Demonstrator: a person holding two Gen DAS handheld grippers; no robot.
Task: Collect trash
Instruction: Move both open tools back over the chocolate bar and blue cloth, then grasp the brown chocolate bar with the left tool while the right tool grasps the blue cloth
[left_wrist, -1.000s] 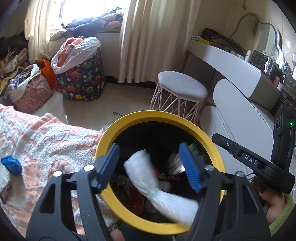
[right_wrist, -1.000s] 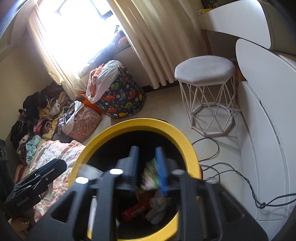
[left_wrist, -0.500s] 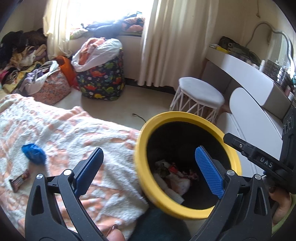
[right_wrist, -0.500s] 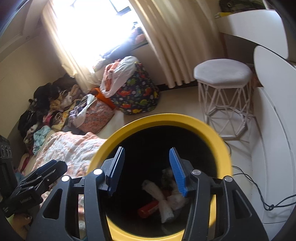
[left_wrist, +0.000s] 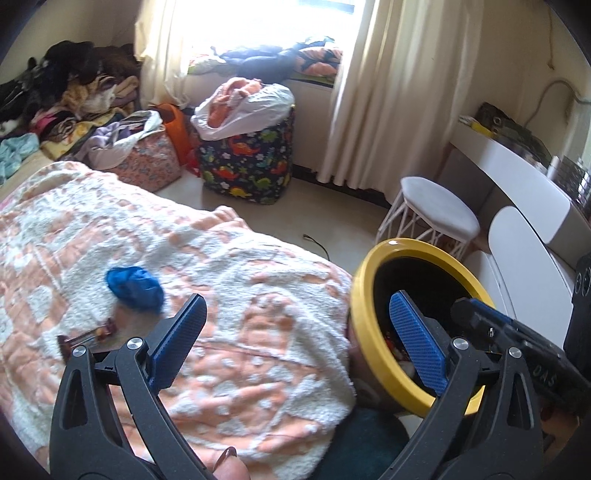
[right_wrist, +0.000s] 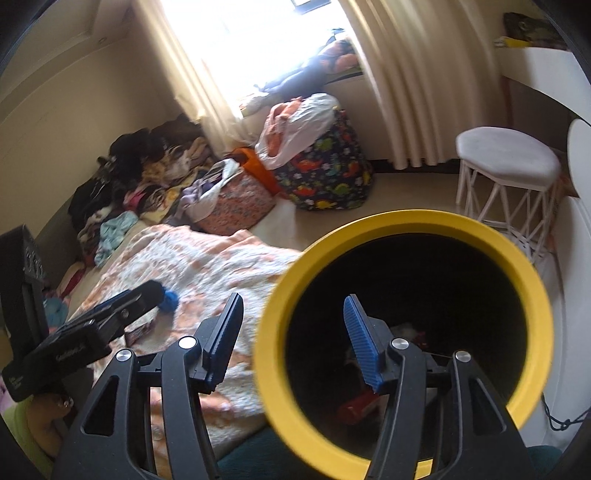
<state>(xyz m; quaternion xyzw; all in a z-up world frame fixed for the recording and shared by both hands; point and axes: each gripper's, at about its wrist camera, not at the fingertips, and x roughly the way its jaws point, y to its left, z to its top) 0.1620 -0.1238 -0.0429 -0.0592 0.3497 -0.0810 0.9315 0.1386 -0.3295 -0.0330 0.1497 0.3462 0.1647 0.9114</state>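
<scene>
A black bin with a yellow rim (left_wrist: 364, 295) (right_wrist: 406, 221) stands beside the bed and holds trash, including white wrappers and a red item (right_wrist: 356, 406). My left gripper (left_wrist: 299, 341) is open and empty over the bed edge, left of the bin. A crumpled blue piece (left_wrist: 135, 288) (right_wrist: 170, 298) and a brown snack wrapper (left_wrist: 88, 336) lie on the orange-and-white blanket (left_wrist: 221, 258). My right gripper (right_wrist: 291, 341) is open and empty, straddling the bin's left rim.
A white stool (left_wrist: 439, 210) and white desk (left_wrist: 517, 173) stand right of the bin. A dinosaur-print bag (left_wrist: 251, 162), a floral bag (left_wrist: 147, 158) and clothes piles (right_wrist: 147, 184) sit by the curtained window. Cables (right_wrist: 561, 421) lie on the floor.
The white wrapper dropped from my left gripper into the bin. My right gripper opened and released its item. Both grippers swung left, the left one now over the blanket.
</scene>
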